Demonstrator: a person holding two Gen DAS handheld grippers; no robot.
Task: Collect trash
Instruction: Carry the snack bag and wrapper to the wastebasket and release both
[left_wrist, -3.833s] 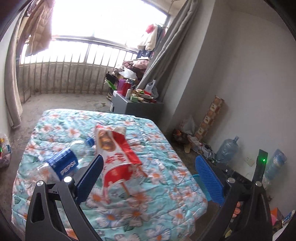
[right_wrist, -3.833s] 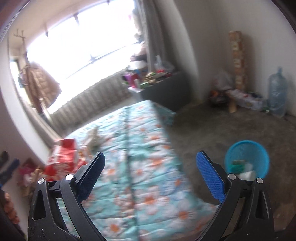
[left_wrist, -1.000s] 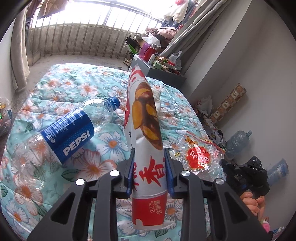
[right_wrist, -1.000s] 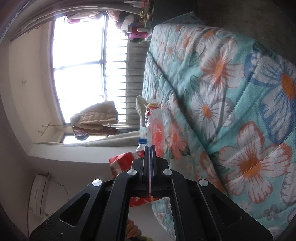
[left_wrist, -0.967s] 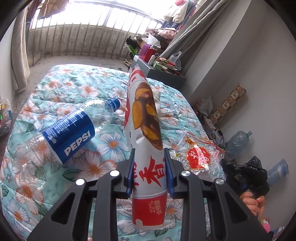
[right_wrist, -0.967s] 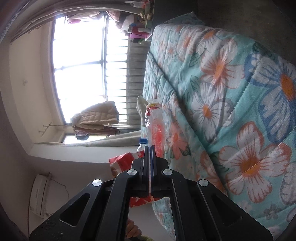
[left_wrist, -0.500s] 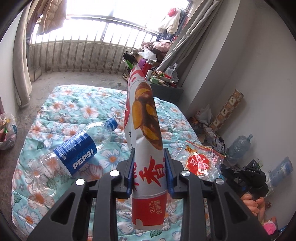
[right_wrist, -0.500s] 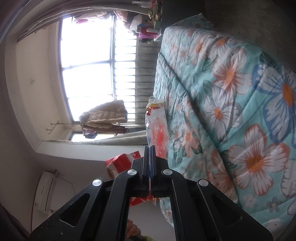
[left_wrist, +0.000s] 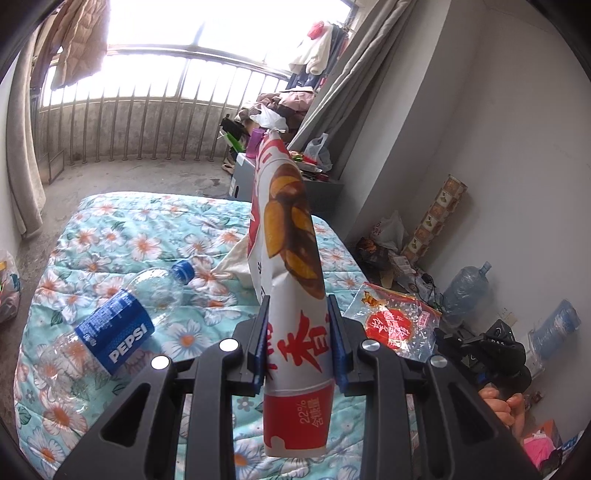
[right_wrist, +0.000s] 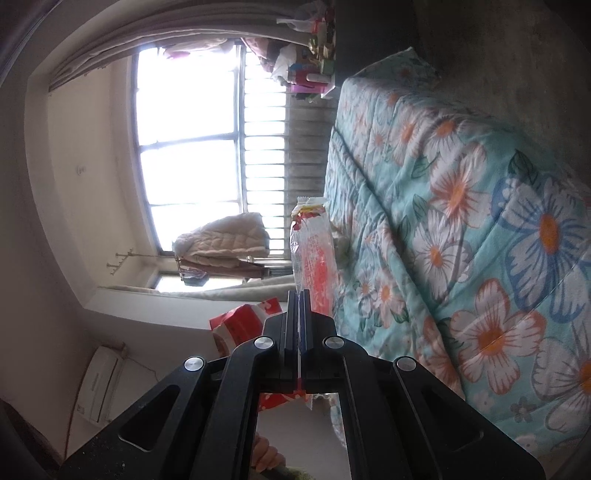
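My left gripper (left_wrist: 298, 325) is shut on a tall red and white snack bag (left_wrist: 291, 258) and holds it upright above the bed. An empty Pepsi bottle (left_wrist: 118, 325) lies on the floral quilt (left_wrist: 122, 236) to its left. A clear wrapper with a red print (left_wrist: 391, 321) hangs at the bed's right edge, pinched by my right gripper (right_wrist: 299, 295), which is rolled sideways. The same wrapper (right_wrist: 314, 254) sticks out past the shut fingers. The snack bag (right_wrist: 240, 325) shows behind them.
A grey cabinet (left_wrist: 280, 184) piled with clutter stands past the bed by the balcony railing. Water jugs (left_wrist: 465, 284), bags and a stacked box tower (left_wrist: 436, 218) line the right wall. A plastic bag (left_wrist: 7, 291) sits on the floor left of the bed.
My left gripper closed on the snack bag and has lifted it up and back from the bed. My right gripper closed on the clear wrapper and is raising it slightly.
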